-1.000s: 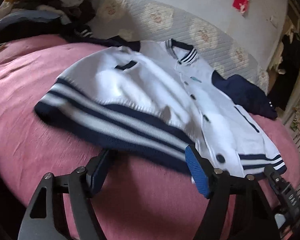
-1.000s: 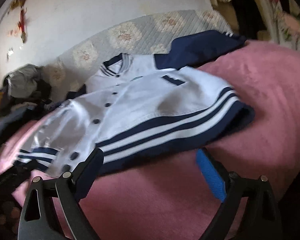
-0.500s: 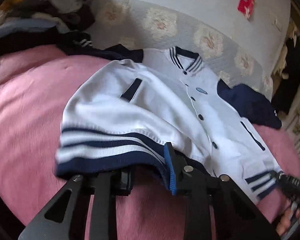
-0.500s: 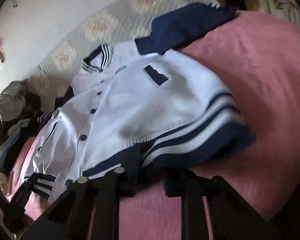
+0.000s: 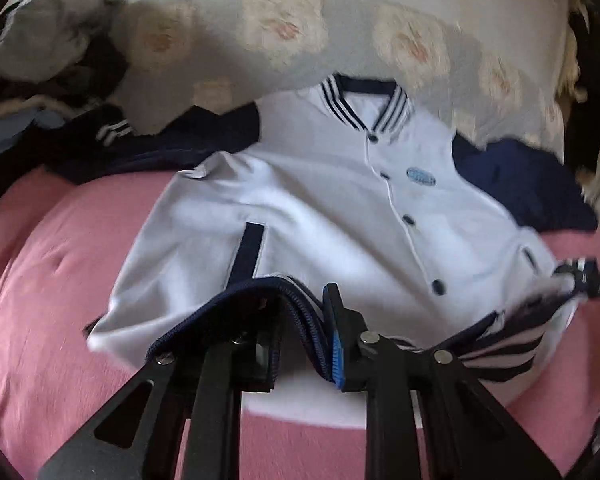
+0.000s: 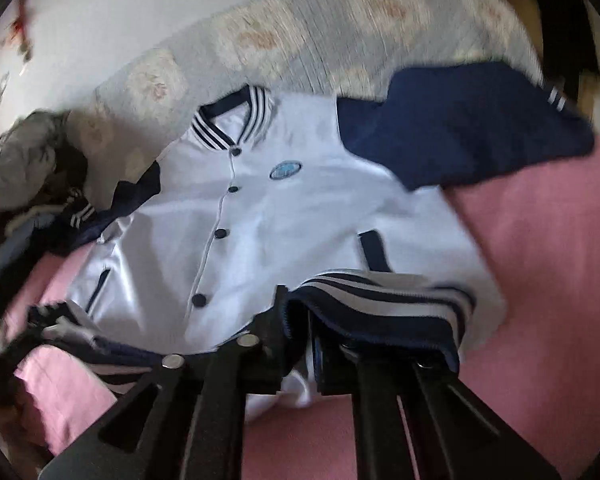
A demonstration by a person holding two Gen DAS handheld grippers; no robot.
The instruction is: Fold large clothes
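jaws: both just closed, clamped on jacket (image 5: pixel 320 216) hem | left view: left gripper (image 5: pixel 300 332) | right view: right gripper (image 6: pixel 300 340)

left tongs (image 5: pixel 300 340) angled downward, jaws just closed, right tongs (image 6: pixel 298 344) likewise

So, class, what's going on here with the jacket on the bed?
A person is folding a white and navy jacket spread face up on a pink blanket. Each hand works a claw: the left claw and the right claw have both just been closing and now pinch the striped hem, one near each bottom corner. The hem is lifted and curling up over the jacket's front, towards the collar. The navy sleeves still lie spread out.
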